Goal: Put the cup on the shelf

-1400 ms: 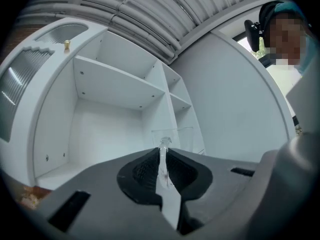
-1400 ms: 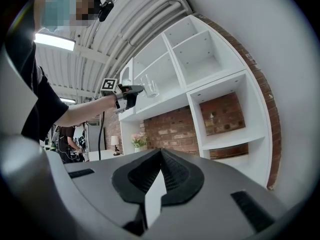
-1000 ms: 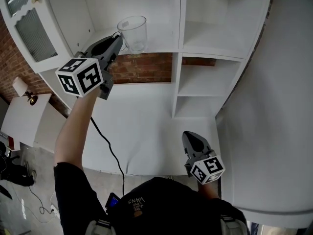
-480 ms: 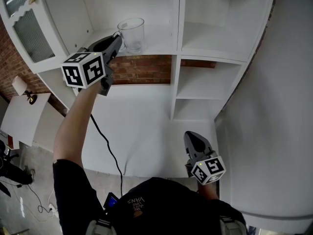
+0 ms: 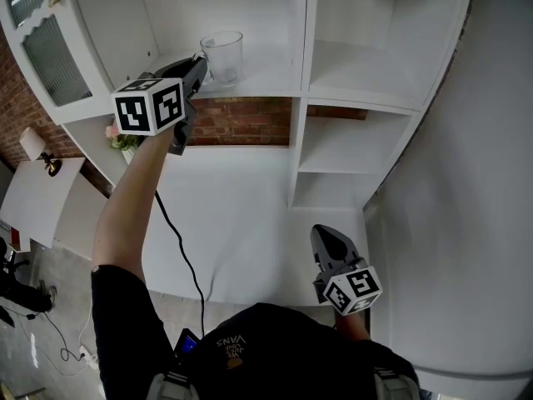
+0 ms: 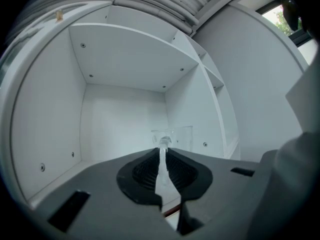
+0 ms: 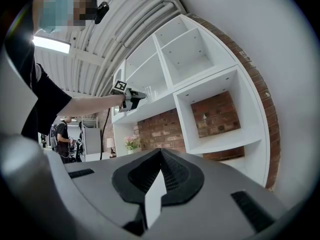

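Head view first: the left gripper (image 5: 198, 63) is stretched up at 11 o'clock, its tips right at the rim of the clear cup (image 5: 221, 57). The cup sits upright in the left compartment of the white shelf (image 5: 266, 80), close to the front edge, though we can't tell for sure that its base is down on the board. A black cable (image 5: 181, 248) trails down beside the raised arm. Down at 5 o'clock the right gripper (image 5: 326, 236) hovers low over the white counter (image 5: 241, 215), nose aimed toward 12 o'clock, well apart from the cup. A strip of brick wall (image 5: 241, 119) runs under the shelf board.

Over to the left gripper view: the jaws are nearly together and pinching the thin clear wall of the cup at their tips. The rest of the cup shows just past them, toward 1 o'clock, with the white compartment walls all around.

Now the right gripper view: these jaws are pressed together with nothing between them. At 10 o'clock we spot the left gripper up at the shelf, and pink flowers (image 7: 131, 143) sit near 9 o'clock beside the brick.
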Tool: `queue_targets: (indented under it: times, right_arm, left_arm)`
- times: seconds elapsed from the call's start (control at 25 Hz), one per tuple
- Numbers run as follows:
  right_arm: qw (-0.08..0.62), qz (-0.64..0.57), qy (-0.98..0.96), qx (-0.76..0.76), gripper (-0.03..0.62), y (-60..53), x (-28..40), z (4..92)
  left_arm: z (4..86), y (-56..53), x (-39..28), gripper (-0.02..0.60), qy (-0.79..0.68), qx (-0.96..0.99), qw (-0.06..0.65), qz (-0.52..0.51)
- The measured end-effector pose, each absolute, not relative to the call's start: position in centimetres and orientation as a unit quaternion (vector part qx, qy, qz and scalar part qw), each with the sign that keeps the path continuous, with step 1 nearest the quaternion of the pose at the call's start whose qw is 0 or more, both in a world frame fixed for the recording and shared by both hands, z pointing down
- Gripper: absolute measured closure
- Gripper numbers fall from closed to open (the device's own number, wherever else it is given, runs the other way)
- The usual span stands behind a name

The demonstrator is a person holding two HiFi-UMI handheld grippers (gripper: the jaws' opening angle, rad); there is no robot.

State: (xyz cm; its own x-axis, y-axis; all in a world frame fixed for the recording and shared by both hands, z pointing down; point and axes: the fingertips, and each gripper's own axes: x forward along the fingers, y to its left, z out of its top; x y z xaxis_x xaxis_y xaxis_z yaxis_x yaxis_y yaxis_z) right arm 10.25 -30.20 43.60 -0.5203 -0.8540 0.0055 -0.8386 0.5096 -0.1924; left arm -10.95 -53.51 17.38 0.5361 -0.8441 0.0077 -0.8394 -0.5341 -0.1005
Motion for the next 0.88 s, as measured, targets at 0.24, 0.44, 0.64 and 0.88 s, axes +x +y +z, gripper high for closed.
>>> queue_targets:
  times: [0.24, 0.44, 0.64, 0.88]
  right_arm:
    - [0.041, -0.086, 0.869, -0.485, 0.594, -30.4, 10.2, 43.6]
    - [0.042, -0.088, 0.868, -0.487, 0.594, -30.5, 10.3, 43.5]
    - [0.041, -0.088, 0.868, -0.487, 0.594, -30.2, 10.1, 43.4]
    - [0.045, -0.093, 0.865, -0.491, 0.594, -29.9, 10.3, 43.6]
  left_arm:
    - [17.5, -54.7, -11.0, 0.551, 0.494, -0.867, 0.047, -0.042]
    - [17.5, -55.0, -11.0, 0.551, 0.499, -0.862, 0.064, -0.060]
    - [17.5, -55.0, -11.1, 0.546, 0.500, -0.860, 0.086, -0.064]
    - [17.5, -54.8, -11.4, 0.489, 0.495, -0.863, 0.084, -0.056]
